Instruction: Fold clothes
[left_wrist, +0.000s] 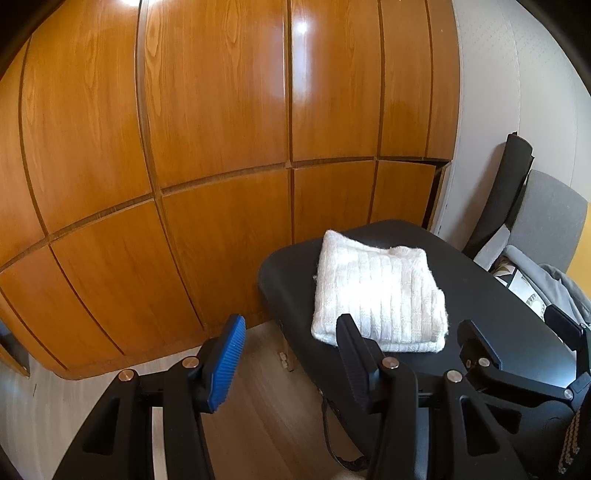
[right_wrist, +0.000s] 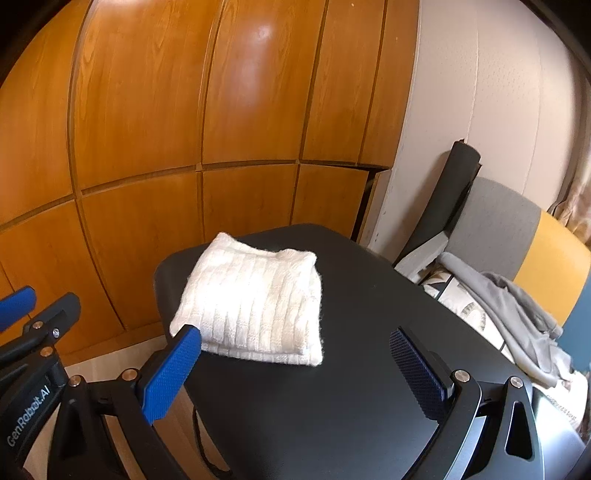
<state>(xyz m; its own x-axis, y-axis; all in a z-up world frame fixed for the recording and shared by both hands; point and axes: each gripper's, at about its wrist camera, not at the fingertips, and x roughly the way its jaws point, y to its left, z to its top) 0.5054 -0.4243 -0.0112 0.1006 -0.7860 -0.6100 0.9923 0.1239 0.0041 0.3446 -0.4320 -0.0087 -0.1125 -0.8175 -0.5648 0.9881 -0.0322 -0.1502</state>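
A white ribbed knit garment (left_wrist: 376, 295) (right_wrist: 251, 295) lies folded into a neat rectangle on the far left part of a black table (left_wrist: 480, 302) (right_wrist: 369, 314). My left gripper (left_wrist: 291, 350) hangs open near the table's left edge, just short of the garment's near corner, with nothing between its fingers. My right gripper (right_wrist: 295, 369) is open too, above the table on the near side of the garment and not touching it. Each gripper shows in the other's view: the right gripper (left_wrist: 521, 339) at the right, the left gripper (right_wrist: 35, 308) at the left.
Wooden wardrobe doors (left_wrist: 221, 147) rise close behind the table. At the right, a grey and yellow chair (right_wrist: 517, 229) holds a crumpled grey garment (right_wrist: 517, 306) and a patterned cloth. A black roll (right_wrist: 450, 192) leans on the wall. Light wood floor (left_wrist: 266, 387) lies to the left.
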